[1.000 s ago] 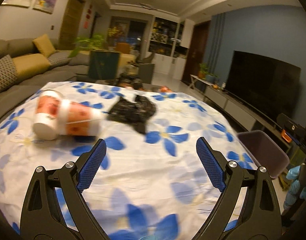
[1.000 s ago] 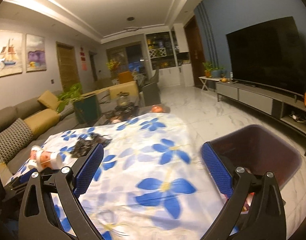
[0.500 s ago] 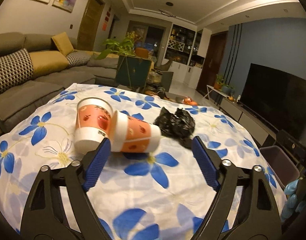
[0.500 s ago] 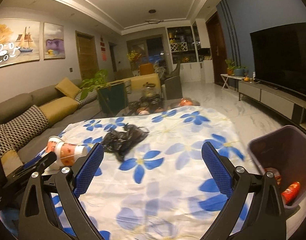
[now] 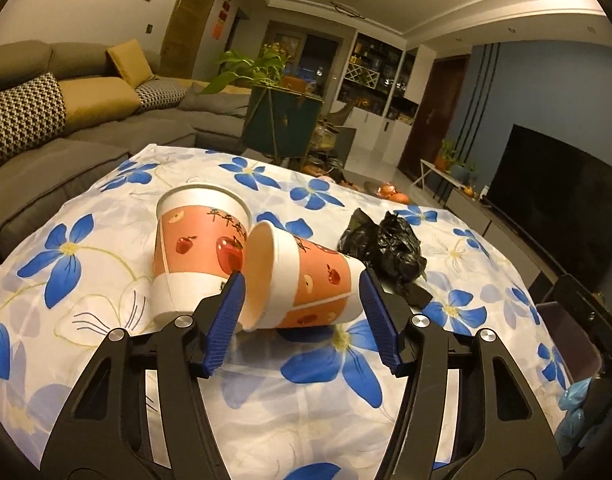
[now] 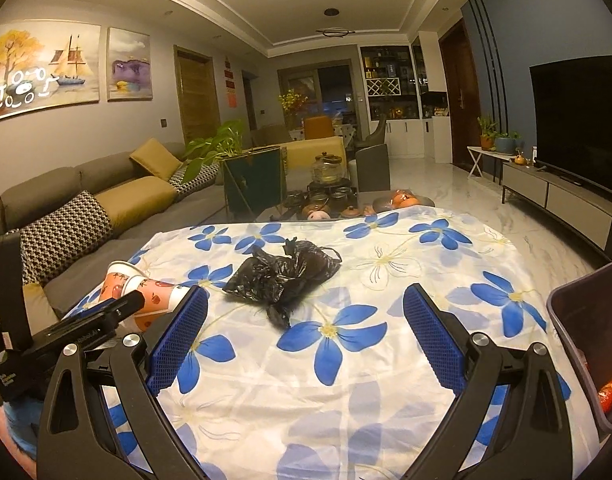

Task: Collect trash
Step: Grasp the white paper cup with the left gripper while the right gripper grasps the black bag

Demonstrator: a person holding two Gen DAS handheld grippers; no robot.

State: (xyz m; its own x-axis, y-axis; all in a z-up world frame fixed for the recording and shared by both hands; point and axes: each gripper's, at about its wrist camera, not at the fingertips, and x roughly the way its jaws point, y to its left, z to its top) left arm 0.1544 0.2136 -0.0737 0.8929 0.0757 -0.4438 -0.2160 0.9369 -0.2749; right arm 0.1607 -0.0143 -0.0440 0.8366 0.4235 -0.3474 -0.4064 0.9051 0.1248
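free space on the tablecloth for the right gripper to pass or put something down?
Free: the cloth from the right gripper forward to the black bag, and the strip between bag and bin. Crowded: the left side, where two paper cups lie touching, the left gripper straddling the nearer one.

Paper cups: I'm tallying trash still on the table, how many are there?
2. One paper cup stands tilted at the left; the other paper cup lies on its side against it, between the left gripper fingers.
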